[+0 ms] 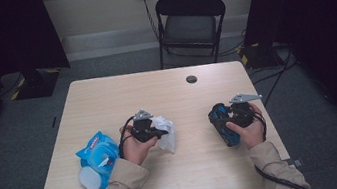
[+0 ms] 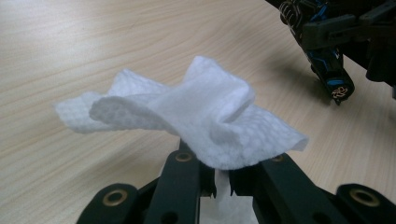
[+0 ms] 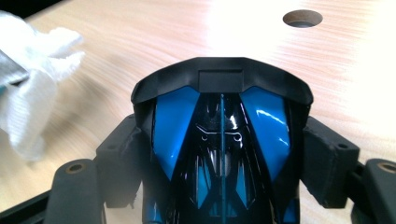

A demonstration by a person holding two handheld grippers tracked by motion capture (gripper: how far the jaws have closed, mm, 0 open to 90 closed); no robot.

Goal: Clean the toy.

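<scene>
Toy car, blue and black, sat clamped between the right gripper jaws over the table's right half. Left gripper pinched a white wipe near the middle, with a blue wipes pack by the left edge.

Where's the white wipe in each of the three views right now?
High view: white wipe at table centre, pinched by the left gripper.
Left gripper view: middle, draped over the jaws.
Right gripper view: far left edge.
Shared landmark: the blue and black toy car held in the right gripper.
</scene>
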